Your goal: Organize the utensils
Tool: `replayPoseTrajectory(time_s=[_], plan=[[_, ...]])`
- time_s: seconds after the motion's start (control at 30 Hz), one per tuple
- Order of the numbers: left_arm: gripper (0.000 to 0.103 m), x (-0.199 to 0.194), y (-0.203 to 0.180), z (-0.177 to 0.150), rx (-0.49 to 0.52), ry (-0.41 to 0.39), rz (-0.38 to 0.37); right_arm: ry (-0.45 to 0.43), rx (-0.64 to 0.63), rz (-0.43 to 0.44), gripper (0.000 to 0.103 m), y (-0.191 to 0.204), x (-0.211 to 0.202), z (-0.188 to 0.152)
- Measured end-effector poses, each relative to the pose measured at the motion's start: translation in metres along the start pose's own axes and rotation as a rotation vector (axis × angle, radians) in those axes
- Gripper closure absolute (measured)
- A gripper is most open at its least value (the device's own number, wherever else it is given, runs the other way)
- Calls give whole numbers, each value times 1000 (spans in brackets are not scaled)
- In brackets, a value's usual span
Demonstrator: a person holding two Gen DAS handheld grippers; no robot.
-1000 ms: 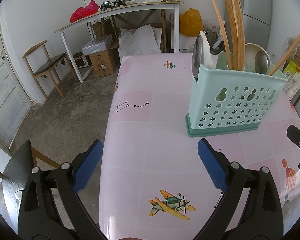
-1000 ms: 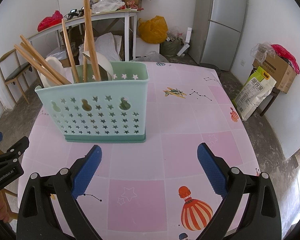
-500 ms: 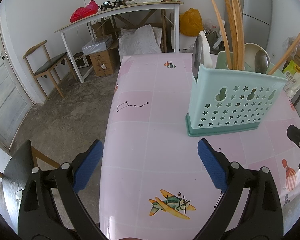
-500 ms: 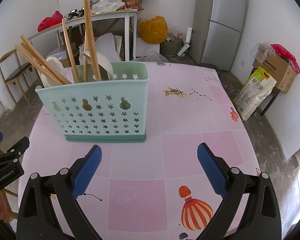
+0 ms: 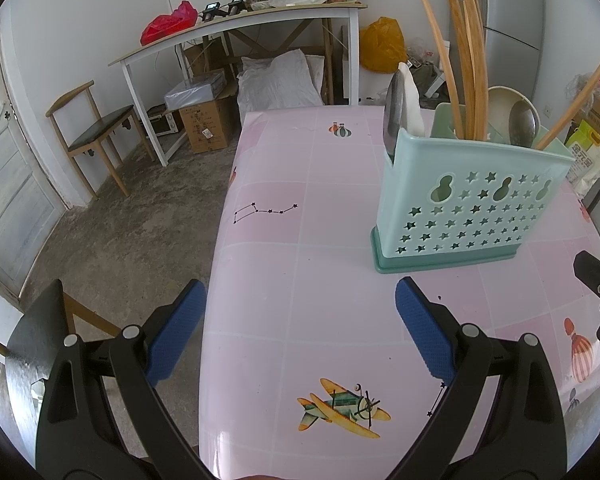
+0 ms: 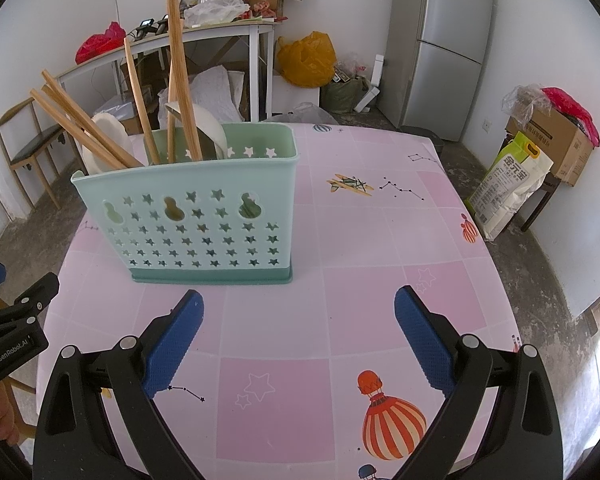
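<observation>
- On the pink patterned bench [image 6: 380, 240], a mint-green utensil caddy [image 6: 204, 224] with star-shaped holes is standing upright on its darker green base, toward the bench's far left part as the right wrist view shows it.
- Wooden chopsticks [image 6: 180, 80] are poking out of the caddy's top, some upright and some leaning out toward its left end.
- White spoons [image 6: 210, 130] are resting inside among the chopsticks; from the left wrist view, a metal spoon [image 5: 523, 122] is showing near the caddy's right end, and a dark metal utensil [image 5: 392, 116] is standing at its left end.
- The left gripper [image 5: 298, 322] is hovering over the bench's near left edge, its jaws spread wide and gripping nothing; one blue pad [image 5: 176, 332] is hanging past the edge over the concrete floor [image 5: 120, 232].
- The right gripper [image 6: 298, 320] is hovering over the near edge of the bench just in front of the caddy, its jaws likewise spread wide and carrying nothing.
- Behind the bench, a grey refrigerator [image 6: 444, 40] is standing against the wall, and a white side table [image 5: 236, 28] piled with bags is sitting near a wooden chair [image 5: 96, 128].
</observation>
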State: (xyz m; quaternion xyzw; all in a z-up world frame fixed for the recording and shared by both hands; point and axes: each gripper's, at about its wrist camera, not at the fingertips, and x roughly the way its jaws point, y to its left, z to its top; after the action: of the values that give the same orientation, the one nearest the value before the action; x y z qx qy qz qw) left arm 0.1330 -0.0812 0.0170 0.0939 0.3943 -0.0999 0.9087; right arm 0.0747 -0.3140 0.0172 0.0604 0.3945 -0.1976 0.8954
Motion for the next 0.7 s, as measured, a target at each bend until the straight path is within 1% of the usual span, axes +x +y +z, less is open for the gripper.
replayPoseTrajectory(time_s=[0.7], plan=[[11, 0, 1, 1, -1, 2, 0, 1, -1, 3, 9, 0, 0, 0]])
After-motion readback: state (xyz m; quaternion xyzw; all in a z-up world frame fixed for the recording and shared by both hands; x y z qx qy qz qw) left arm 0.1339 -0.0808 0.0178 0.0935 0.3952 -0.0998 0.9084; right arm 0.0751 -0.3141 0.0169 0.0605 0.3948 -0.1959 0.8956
